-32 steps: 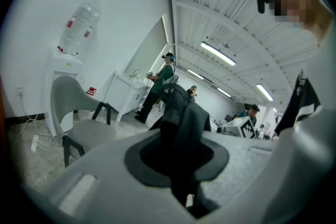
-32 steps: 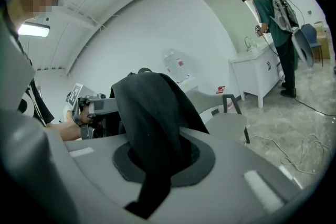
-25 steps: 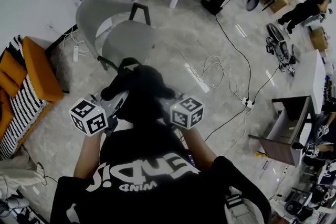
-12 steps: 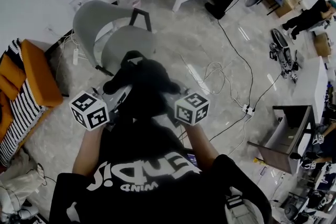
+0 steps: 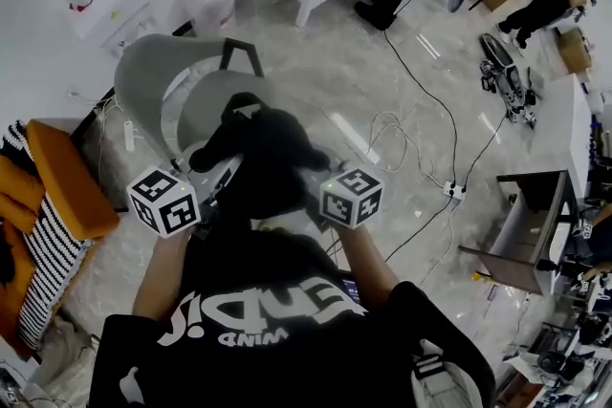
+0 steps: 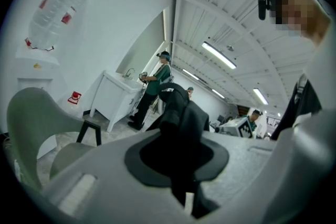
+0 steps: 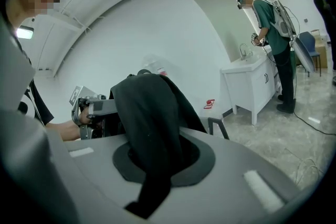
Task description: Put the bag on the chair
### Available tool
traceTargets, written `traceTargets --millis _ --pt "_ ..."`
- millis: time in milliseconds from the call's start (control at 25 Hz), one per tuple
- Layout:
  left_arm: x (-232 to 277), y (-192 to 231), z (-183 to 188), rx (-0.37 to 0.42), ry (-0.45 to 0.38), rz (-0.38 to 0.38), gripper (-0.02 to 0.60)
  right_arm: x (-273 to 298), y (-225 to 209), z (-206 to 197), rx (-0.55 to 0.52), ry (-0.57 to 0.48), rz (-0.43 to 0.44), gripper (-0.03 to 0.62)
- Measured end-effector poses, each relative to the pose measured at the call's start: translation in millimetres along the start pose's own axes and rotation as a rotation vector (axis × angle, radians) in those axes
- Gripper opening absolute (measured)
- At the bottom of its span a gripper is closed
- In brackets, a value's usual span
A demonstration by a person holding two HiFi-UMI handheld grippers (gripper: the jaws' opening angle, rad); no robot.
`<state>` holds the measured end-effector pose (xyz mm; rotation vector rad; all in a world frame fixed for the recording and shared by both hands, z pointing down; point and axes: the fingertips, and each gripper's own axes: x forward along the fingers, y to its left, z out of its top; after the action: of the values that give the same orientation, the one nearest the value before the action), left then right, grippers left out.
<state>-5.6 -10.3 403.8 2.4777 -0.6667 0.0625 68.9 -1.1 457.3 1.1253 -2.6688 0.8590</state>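
While the left gripper (image 6: 178, 162) and right gripper (image 7: 157, 160) each pinch its cloth between nearly closed jaws, the black bag (image 5: 258, 153) sags (soft, seemingly light) just near of the grey chair (image 5: 153, 81); gathered folds suit gripping.

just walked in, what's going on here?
A person holds a black bag with two handheld grippers. The left tool and the right tool are each clamped on a fold of the bag's fabric. The bag hangs between them, in front of the person. A gray chair stands on the floor just ahead, and its seat has nothing on it. The bag is not yet set down on it.
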Motion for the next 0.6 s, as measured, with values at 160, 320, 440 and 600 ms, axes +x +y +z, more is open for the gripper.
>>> traceTargets --millis 160,320,440,600 --pt "9 33 30 0.003 0.012 -0.036 0.057 32 -13 28 0.009 -0.025 -0.035 0.038" --pt "14 65 59 0.013 0.016 -0.067 0.057 64 -22 54 0.023 -0.058 -0.065 0.038" --pt "13 90 78 0.013 0.021 -0.085 0.057 90 -25 70 0.031 -0.067 -0.08 0.038" --pt "13 122 96 0.024 0.04 -0.102 0.057 121 -32 84 0.045 -0.078 -0.098 0.038"
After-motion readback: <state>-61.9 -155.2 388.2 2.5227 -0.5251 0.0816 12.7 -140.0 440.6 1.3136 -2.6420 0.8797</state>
